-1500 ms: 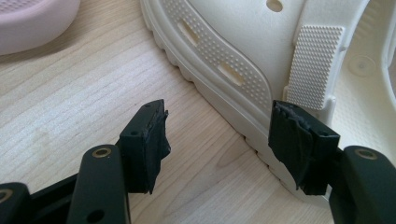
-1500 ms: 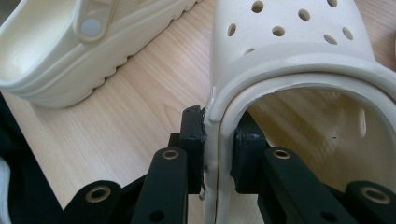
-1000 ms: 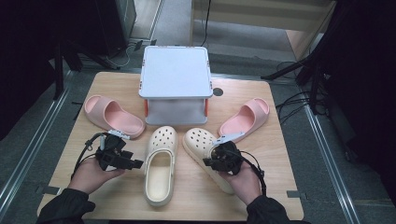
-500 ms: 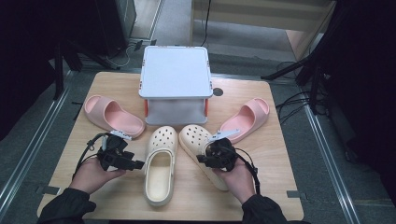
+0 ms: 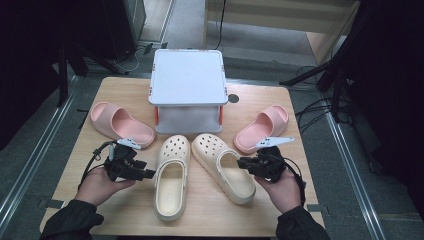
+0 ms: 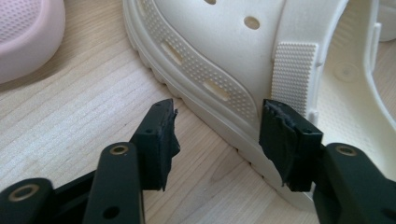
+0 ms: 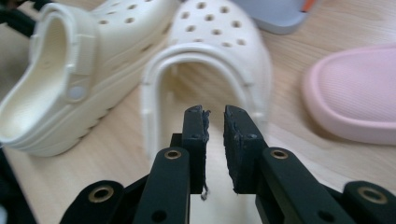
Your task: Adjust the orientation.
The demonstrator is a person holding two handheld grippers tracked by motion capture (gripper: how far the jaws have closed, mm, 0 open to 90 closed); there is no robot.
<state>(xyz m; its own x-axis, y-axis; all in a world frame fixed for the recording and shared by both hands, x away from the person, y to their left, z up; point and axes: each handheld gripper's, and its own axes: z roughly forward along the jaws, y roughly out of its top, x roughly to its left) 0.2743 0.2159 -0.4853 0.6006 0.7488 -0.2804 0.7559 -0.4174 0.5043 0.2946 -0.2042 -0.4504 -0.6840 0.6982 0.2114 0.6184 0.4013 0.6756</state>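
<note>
wood table (image 5: 260,220) fills the middle of the high view, with a white lidded box (image 5: 188,77) at its upper centre, one pink slide (image 5: 120,122) at mid left and another (image 5: 262,127) at mid right. two cream clogs lie below the box: the left clog (image 5: 171,175) just beside the left gripper (image 5: 147,174), whose jaws have just been closing yet stand wide, its sole edge between them unpressed. the right clog (image 5: 222,165) sits ahead of the right gripper (image 5: 241,162), jaws just closing to a narrow, empty gap.

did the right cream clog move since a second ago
Yes. The right cream clog has swung: its heel slid toward the table's right edge, away from the left cream clog, while its toe stayed near the white box.
</note>
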